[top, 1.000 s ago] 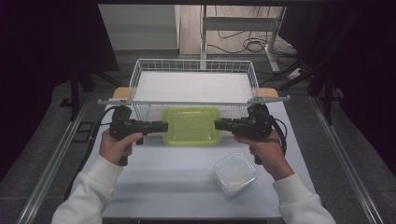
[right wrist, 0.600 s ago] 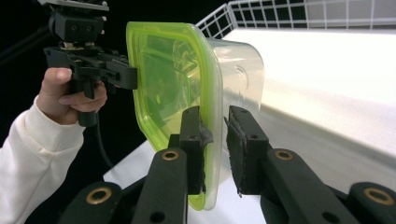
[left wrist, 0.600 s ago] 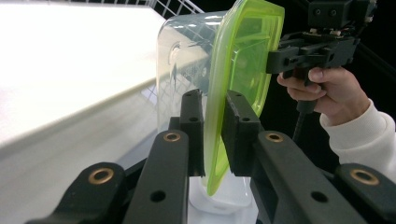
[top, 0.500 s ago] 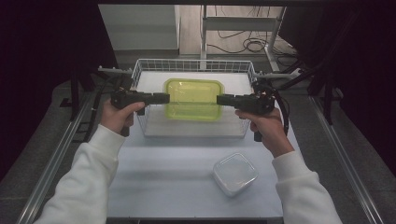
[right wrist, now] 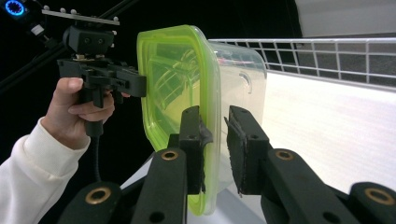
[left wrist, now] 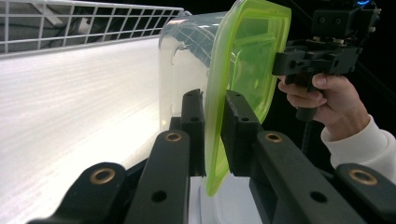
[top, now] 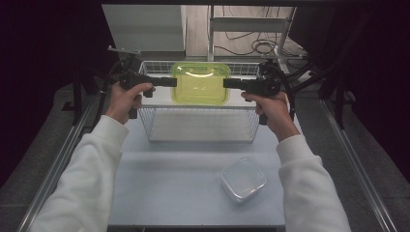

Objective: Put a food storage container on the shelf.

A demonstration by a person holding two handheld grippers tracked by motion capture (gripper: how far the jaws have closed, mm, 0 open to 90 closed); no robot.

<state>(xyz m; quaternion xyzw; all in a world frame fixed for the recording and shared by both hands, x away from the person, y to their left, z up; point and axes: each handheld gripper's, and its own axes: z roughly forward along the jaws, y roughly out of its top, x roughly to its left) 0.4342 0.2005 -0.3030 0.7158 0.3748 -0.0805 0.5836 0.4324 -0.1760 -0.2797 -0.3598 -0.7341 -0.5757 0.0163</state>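
Above the wire basket's [top: 200, 123] far edge: left gripper [top: 170, 81] and right gripper [top: 228, 83] clenched on green-lidded container [top: 200, 83], opposite rims.

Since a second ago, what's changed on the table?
Both grippers, left gripper and right gripper, carried the green-lidded container up off the table and away from the person, to hang over the wire basket. Each stays clamped on a short end of the lid rim. The clear lidded container near the table's front edge has not moved, nor has the basket.
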